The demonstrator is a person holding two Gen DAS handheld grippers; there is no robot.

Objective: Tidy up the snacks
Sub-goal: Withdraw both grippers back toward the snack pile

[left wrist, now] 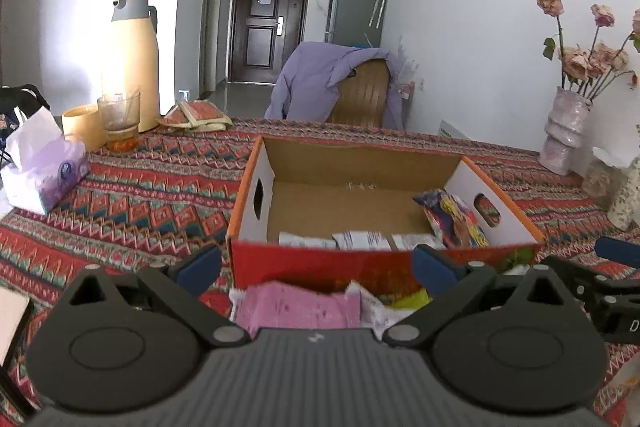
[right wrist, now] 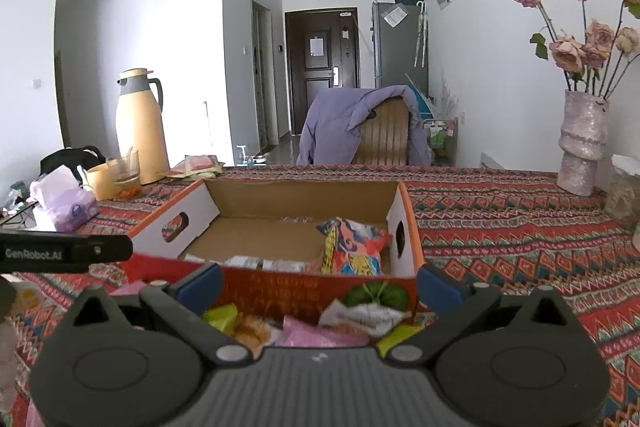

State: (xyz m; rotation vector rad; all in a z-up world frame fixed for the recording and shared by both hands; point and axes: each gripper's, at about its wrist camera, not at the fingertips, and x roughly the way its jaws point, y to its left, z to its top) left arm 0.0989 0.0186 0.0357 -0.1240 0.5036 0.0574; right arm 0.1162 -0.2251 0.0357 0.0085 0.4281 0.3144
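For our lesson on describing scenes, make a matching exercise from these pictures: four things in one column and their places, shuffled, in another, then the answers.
Things:
1. colourful snack bag
2. thermos
3. vase of dried roses
4. purple jacket

Places:
A. draped over the chair
B. inside the cardboard box
C. far right of the table
D. far left of the table, behind a glass

Pairs: 1-B, 2-D, 3-C, 4-A

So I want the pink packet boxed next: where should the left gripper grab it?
Take the pink packet by its near edge, coming straight forward and down with the open left gripper. It lies flat between the fingers, hard against the cardboard box, so the far edge looks blocked.
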